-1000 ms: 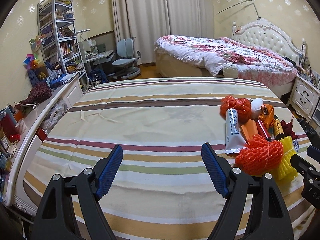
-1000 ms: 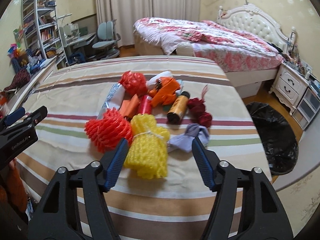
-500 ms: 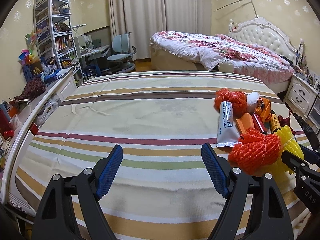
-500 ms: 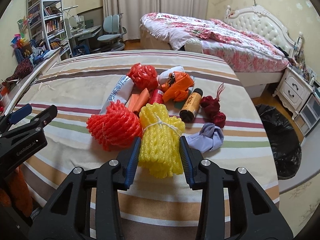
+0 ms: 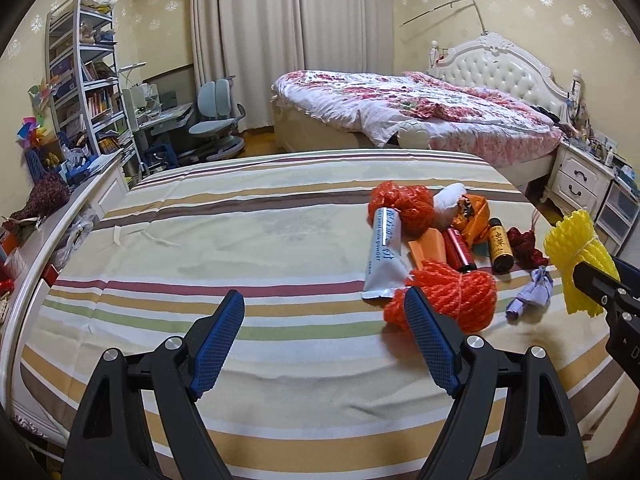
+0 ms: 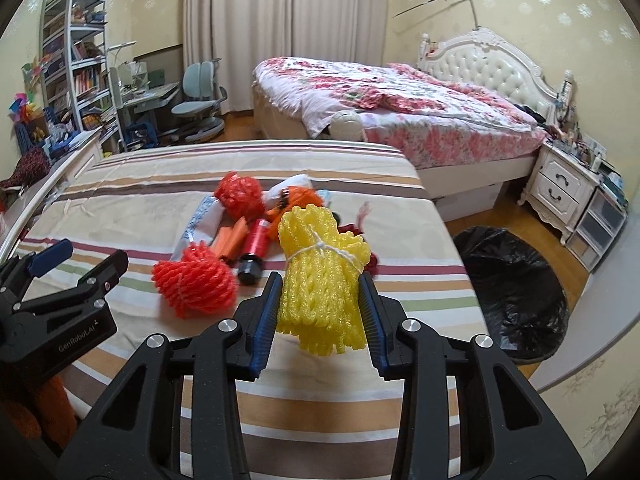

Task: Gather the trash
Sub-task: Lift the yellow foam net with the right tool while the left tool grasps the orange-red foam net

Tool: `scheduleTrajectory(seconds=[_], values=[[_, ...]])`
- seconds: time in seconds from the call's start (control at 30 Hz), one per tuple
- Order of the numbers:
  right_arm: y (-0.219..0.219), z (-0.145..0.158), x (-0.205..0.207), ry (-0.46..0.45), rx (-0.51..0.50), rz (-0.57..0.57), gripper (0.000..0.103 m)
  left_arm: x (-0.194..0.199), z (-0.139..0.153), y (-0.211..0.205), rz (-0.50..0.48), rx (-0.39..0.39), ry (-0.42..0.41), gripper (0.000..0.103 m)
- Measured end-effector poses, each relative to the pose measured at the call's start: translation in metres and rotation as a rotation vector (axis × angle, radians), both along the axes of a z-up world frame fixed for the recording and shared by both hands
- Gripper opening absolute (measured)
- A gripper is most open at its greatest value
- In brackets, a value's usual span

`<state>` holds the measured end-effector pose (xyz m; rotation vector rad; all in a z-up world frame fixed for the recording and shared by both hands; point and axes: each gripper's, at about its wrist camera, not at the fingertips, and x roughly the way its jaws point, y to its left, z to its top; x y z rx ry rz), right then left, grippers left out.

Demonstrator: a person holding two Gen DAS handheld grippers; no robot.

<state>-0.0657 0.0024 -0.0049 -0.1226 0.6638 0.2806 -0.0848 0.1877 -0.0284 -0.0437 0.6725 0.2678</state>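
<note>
My right gripper (image 6: 320, 312) is shut on a yellow foam net bundle (image 6: 320, 276) and holds it lifted above the striped bed (image 6: 140, 192); the bundle also shows at the right of the left wrist view (image 5: 576, 260). My left gripper (image 5: 324, 332) is open and empty, low over the bed, just left of an orange-red foam net bundle (image 5: 456, 296). The trash pile on the bed holds a white tube (image 5: 382, 256), a red plastic bag (image 5: 404, 204), a red can (image 5: 460, 250), a dark bottle (image 5: 500, 244) and a purple wrapper (image 5: 530, 296).
A black trash bag (image 6: 516, 288) lies open on the floor right of the bed. A second bed (image 6: 400, 104) and a white nightstand (image 6: 560, 184) stand behind. A shelf (image 5: 84, 80), desk and chair (image 5: 216, 120) are at the far left.
My right gripper closed around the yellow bundle and lifted it off the bed. My left gripper stayed open and drifted slightly toward the pile.
</note>
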Motion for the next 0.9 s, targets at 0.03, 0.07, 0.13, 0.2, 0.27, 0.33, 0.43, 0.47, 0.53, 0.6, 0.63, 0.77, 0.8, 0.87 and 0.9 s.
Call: scheduleTrajectory(seconds=[0.03, 0.07, 0.13, 0.2, 0.27, 0.33, 0.43, 0.47, 0.53, 0.6, 0.63, 0.77, 0.8, 0.87, 0.9], values=[[-0.005, 0.0, 0.0, -0.003, 0.004, -0.012, 0.038, 0.001, 0.0, -0.004, -0.008, -0.002, -0.001, 0.08], [-0.01, 0.0, 0.001, -0.005, 0.007, -0.022, 0.038, 0.002, 0.0, -0.008, -0.017, -0.006, -0.002, 0.081], [-0.022, 0.001, 0.001, -0.009, 0.011, -0.046, 0.038, 0.004, -0.001, -0.015, -0.033, -0.018, -0.004, 0.081], [-0.033, 0.0, 0.002, -0.009, 0.016, -0.07, 0.038, 0.007, -0.004, -0.021, -0.047, -0.033, 0.0, 0.082], [-0.043, -0.003, 0.003, -0.004, 0.025, -0.088, 0.038, 0.01, -0.006, -0.027, -0.058, -0.048, 0.005, 0.082], [-0.052, -0.005, 0.005, 0.002, 0.034, -0.104, 0.038, 0.014, -0.007, -0.032, -0.066, -0.062, 0.007, 0.083], [-0.066, -0.009, 0.007, 0.012, 0.052, -0.127, 0.038, 0.018, -0.009, -0.04, -0.076, -0.074, 0.005, 0.084], [-0.069, -0.011, 0.009, 0.016, 0.057, -0.133, 0.038, 0.02, -0.01, -0.042, -0.082, -0.074, 0.003, 0.084], [-0.075, -0.015, 0.011, 0.024, 0.067, -0.143, 0.038, 0.024, -0.011, -0.048, -0.091, -0.064, 0.006, 0.085], [-0.079, -0.018, 0.013, 0.033, 0.076, -0.149, 0.038, 0.029, -0.014, -0.053, -0.092, -0.053, 0.016, 0.085], [-0.08, -0.02, 0.013, 0.037, 0.08, -0.151, 0.038, 0.031, -0.016, -0.054, -0.092, -0.052, 0.022, 0.085], [-0.083, -0.025, 0.016, 0.053, 0.091, -0.153, 0.038, 0.039, -0.022, -0.061, -0.092, -0.036, 0.046, 0.085], [-0.083, -0.026, 0.017, 0.055, 0.092, -0.153, 0.038, 0.039, -0.023, -0.061, -0.093, -0.032, 0.053, 0.085], [-0.083, -0.028, 0.018, 0.061, 0.095, -0.153, 0.038, 0.041, -0.026, -0.063, -0.1, -0.035, 0.066, 0.085], [-0.083, -0.029, 0.018, 0.063, 0.095, -0.153, 0.038, 0.041, -0.027, -0.063, -0.102, -0.033, 0.071, 0.085]])
